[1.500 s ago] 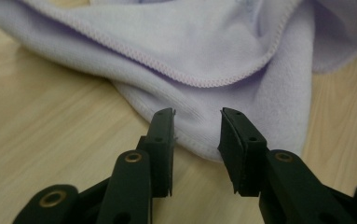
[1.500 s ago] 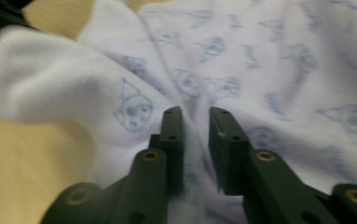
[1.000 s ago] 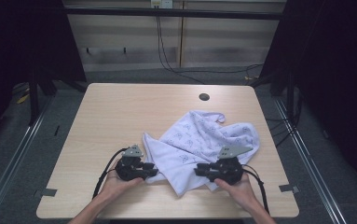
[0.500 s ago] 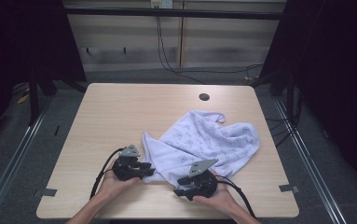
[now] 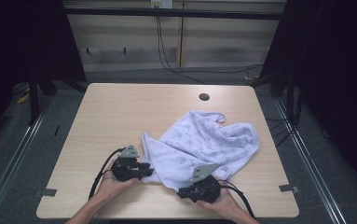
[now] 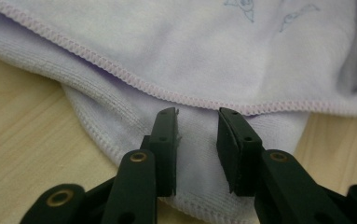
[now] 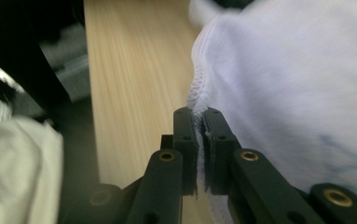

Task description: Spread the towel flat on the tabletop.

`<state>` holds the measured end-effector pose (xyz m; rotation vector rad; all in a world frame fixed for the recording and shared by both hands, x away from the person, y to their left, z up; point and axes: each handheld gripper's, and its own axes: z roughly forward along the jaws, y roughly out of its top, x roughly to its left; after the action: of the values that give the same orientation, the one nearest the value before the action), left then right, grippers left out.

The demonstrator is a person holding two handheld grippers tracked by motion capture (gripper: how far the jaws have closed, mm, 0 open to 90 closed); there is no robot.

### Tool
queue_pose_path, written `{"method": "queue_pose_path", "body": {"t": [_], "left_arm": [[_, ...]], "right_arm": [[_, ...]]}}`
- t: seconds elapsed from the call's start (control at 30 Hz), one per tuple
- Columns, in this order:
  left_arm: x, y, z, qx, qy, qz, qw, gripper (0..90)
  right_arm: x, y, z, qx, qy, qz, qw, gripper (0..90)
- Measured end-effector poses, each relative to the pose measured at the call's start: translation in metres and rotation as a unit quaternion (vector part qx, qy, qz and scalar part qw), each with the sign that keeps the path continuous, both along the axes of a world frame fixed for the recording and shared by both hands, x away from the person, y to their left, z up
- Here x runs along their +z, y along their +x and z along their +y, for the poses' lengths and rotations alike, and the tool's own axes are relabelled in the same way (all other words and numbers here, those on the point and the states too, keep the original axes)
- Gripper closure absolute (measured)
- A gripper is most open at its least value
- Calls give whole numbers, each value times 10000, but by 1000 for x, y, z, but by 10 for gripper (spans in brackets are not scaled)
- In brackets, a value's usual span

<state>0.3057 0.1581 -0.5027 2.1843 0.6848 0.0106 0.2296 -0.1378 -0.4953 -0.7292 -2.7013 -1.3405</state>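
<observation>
The towel [image 5: 204, 144] lies crumpled on the near right part of the table [image 5: 120, 112], its long axis running diagonally from the near edge by the hands up toward the far right corner, with a peaked corner pointing to the far side near the hole [image 5: 204, 97]. The right gripper [image 7: 197, 119] has just been closing and now has its jaws clamped on the towel's stitched hem, thin cloth pinched between the pads, probably to secure 1 near corner for lifting or spreading. The left gripper [image 6: 197, 121] sits at the other near edge with its jaws apart; the hem lies under and between them but the pads do not press it. Holding 2 near corners would let the person pull the towel flat, I judge.
</observation>
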Motion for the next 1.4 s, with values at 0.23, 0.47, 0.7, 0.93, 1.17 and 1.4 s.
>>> {"method": "queue_pose_path", "body": {"t": [0.23,0.47,0.7,0.93,1.17,1.4], "left_arm": [[2,-11,4,-129,137,-97,9998,720],[5,-26,2,-450,222,21,9987,715],[16,-29,0,-747,-158,266,9967,642],[18,34,0,35,-651,115,9978,706],[3,64,-18,324,-463,195,9982,544],[-2,58,-34,42,-64,-13,10000,748]], "right_arm": [[46,16,-78,-1372,714,-400,9872,859],[33,0,-166,-2475,565,-199,9670,862],[18,-7,-189,-2873,255,59,9575,862],[15,9,-180,-2716,361,102,9617,861],[12,14,-181,-2699,363,106,9622,860],[13,13,-180,-2690,366,92,9624,860]]}}
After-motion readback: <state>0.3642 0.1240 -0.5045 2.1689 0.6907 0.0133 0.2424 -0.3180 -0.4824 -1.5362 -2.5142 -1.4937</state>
